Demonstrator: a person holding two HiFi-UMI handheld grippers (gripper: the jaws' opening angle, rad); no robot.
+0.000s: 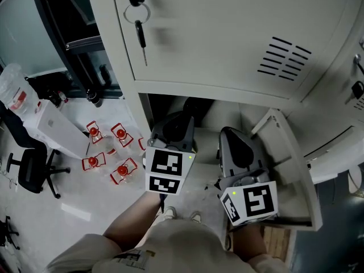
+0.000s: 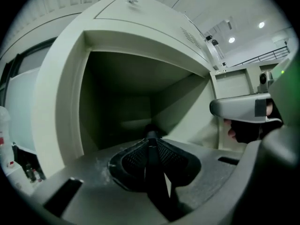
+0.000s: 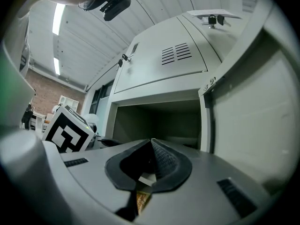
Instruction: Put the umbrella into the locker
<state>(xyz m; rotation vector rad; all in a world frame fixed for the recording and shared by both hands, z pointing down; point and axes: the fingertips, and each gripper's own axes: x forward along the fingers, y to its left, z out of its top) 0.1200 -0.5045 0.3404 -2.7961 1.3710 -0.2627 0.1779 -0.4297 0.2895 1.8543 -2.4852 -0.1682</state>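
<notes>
The umbrella is a dark narrow thing reaching into the open lower locker compartment. My left gripper is shut on its near end. In the left gripper view it shows as a dark strip between the closed jaws, its tip poking toward the compartment's shadowed inside. The left gripper sits just outside the opening. My right gripper hovers beside it on the right, shut with nothing in it. Its jaws face the same compartment.
The compartment's door hangs open at the right, close to my right gripper, and fills the right side. Above is a shut locker door with keys. On the floor at left are red-capped bottles, a white box and an office chair.
</notes>
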